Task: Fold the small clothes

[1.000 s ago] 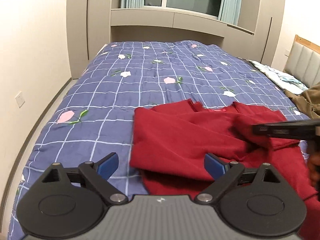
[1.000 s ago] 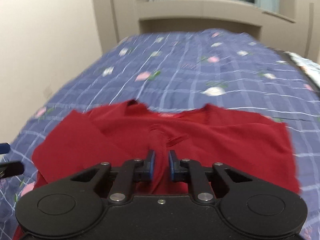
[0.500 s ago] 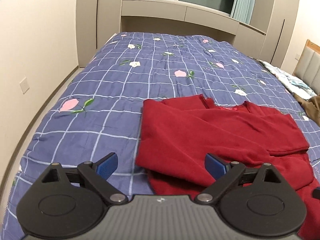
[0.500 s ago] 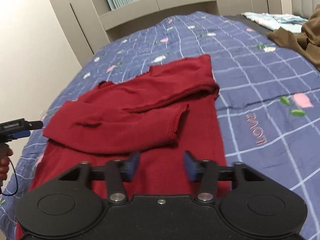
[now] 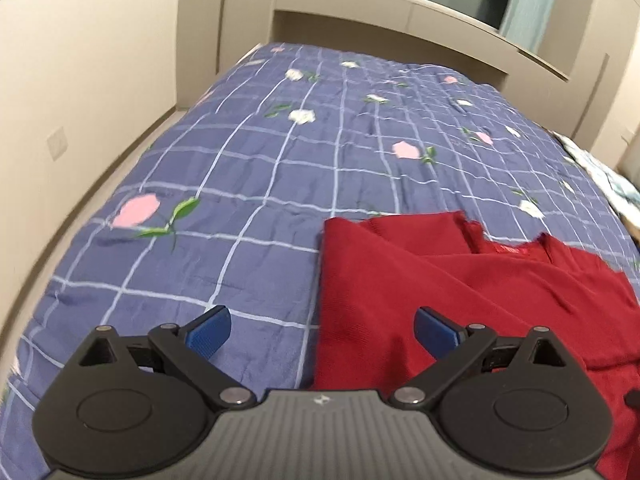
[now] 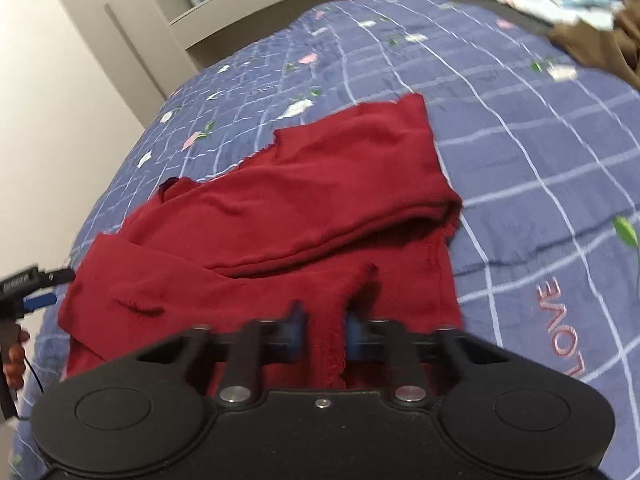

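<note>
Since half a second ago my right gripper (image 6: 323, 332) has closed on the red top's (image 6: 304, 200) near edge at lower centre, my left gripper (image 5: 322, 332) gapes empty, and with sleeves folded in, the final fold remains.

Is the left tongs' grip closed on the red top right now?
No. The left tongs stand wide open above the edge of the red top, with their blue pads far apart and nothing pinched.

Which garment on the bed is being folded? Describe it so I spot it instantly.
Start from the blue checked quilt with flowers that covers the bed. Near its close edge lies a dark red top, sleeves folded across its body. Unlike the brown garment and pale cloth at the far corner, its hem sits between the right hand-held gripper pads, whose jaws have just been closing.
</note>
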Action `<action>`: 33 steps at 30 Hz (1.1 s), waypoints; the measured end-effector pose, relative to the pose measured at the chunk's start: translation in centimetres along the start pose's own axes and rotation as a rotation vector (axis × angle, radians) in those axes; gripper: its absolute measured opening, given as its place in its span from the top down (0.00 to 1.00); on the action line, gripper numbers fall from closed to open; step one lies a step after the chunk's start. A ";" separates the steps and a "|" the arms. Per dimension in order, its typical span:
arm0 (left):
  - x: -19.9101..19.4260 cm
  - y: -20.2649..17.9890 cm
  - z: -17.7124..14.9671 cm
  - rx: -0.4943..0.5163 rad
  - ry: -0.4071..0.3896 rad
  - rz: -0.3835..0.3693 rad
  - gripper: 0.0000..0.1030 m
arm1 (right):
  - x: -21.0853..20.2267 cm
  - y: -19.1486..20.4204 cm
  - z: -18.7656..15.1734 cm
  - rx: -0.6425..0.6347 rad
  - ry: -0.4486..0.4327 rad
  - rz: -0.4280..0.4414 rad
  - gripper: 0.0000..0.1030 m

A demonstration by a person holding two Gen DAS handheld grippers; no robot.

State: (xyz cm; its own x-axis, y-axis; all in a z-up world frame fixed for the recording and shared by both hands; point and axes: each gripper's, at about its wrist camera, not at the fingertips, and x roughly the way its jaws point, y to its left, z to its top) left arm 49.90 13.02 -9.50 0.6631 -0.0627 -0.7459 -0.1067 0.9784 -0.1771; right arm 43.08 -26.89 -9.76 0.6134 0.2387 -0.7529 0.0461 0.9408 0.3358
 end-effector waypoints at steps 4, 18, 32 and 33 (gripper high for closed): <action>0.4 0.6 -0.3 -0.060 -0.002 -0.015 0.03 | -1.3 1.8 1.0 -0.153 -0.078 0.007 0.92; 0.2 -2.2 0.1 -0.063 -0.093 0.010 0.03 | -4.9 5.7 9.9 -0.554 -0.396 -0.048 0.91; 3.3 -2.9 0.3 -0.027 -0.011 0.150 0.03 | 2.9 -0.9 8.7 -0.382 -0.169 -0.195 0.66; 3.2 -2.8 0.3 -0.031 -0.013 0.146 0.03 | 2.7 -0.9 8.7 -0.374 -0.179 -0.207 0.54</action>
State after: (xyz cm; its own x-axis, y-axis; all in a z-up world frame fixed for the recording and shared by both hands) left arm 52.55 10.14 -11.15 0.6480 0.0828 -0.7571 -0.2256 0.9703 -0.0870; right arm 51.55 -29.21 -7.23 0.7491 0.0226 -0.6620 -0.0856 0.9943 -0.0629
